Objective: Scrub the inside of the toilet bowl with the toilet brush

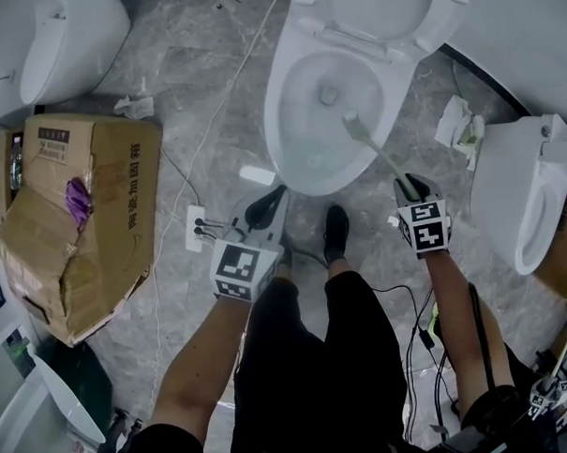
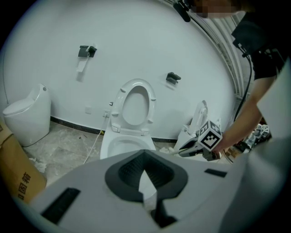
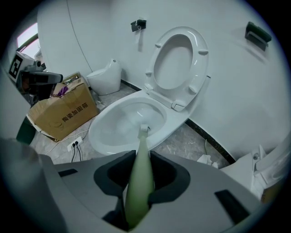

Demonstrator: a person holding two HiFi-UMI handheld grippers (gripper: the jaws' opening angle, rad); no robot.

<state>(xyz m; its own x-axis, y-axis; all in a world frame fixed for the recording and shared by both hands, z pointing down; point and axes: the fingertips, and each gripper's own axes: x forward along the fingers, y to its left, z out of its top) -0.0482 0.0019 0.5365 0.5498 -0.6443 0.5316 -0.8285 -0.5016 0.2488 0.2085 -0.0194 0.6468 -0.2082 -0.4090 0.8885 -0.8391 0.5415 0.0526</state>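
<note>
Toilet brush [image 1: 376, 153] reaches its bristled head inside the toilet bowl [image 1: 281, 127], its handle clamped in the right hand-held gripper [image 1: 411, 183]. The left hand-held gripper [image 1: 264, 210] hangs closed and empty beside the bowl.

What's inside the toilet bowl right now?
Toilet brush head, handle shut in the right tongs, plus the drain outlet. Whether bristles touch the toilet bowl can't be seen.

The head view looks steeply down from above on the white ceramic toilet bowl [image 1: 277, 118]. The 2 gripper views sit low and near, facing that same bowl from slightly different sides.
</note>
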